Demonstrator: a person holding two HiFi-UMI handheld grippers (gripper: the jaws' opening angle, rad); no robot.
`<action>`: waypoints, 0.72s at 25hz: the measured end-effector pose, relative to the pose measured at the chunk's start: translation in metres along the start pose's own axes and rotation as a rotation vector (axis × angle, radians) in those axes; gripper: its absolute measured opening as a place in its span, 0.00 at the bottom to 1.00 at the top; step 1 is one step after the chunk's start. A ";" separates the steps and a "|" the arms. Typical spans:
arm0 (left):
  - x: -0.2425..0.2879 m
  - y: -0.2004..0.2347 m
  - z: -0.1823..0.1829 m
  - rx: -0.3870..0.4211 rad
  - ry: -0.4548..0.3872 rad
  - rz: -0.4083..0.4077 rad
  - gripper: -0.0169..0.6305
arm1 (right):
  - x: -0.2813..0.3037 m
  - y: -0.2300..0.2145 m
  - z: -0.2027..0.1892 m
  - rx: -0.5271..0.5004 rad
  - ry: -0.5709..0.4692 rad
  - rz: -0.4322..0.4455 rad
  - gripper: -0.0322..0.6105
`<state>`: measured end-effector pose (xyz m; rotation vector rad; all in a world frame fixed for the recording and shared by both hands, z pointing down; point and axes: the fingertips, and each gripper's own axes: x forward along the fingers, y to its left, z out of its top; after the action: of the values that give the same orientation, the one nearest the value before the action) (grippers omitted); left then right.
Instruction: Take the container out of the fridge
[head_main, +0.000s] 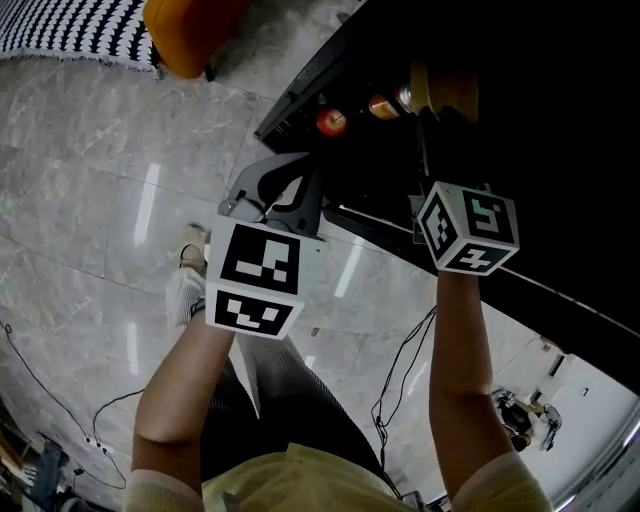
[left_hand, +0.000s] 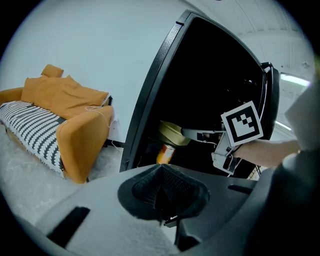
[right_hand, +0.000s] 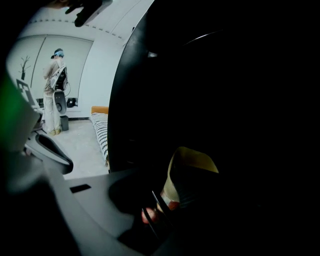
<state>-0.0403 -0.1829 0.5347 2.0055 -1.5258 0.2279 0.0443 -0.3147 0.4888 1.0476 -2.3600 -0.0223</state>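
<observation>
Within the head view, the right gripper (head_main: 428, 115) is sitting inside the tall black fridge (head_main: 560, 150). Left gripper view: the left gripper (left_hand: 162, 192) is hovering outside, jaws together, empty. Right gripper view: jaws are clamping the yellowish round plastic container (right_hand: 192, 167) inside the fridge.

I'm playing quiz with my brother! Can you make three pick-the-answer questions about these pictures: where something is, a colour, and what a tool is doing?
1. Where is the yellow container? A on a table; B inside the fridge; C in a box.
2. What colour is the sofa? A blue; B green; C orange.
3. How is the left tool? A shut and empty; B holding a spoon; C wide open.

Answers: B, the right tool grips it in the dark fridge; C, its arm and cushions are orange; A, its jaws meet with nothing between.
</observation>
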 end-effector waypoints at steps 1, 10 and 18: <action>0.002 0.000 0.000 0.002 0.000 -0.002 0.06 | 0.003 -0.001 0.001 -0.022 0.005 0.003 0.20; 0.017 0.000 0.007 -0.011 -0.009 -0.006 0.06 | 0.021 -0.004 -0.002 -0.177 0.079 0.022 0.24; 0.023 0.000 0.006 -0.014 -0.007 -0.001 0.06 | 0.036 0.004 -0.015 -0.293 0.177 0.092 0.24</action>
<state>-0.0340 -0.2045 0.5410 1.9984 -1.5266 0.2089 0.0295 -0.3337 0.5197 0.7670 -2.1622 -0.2251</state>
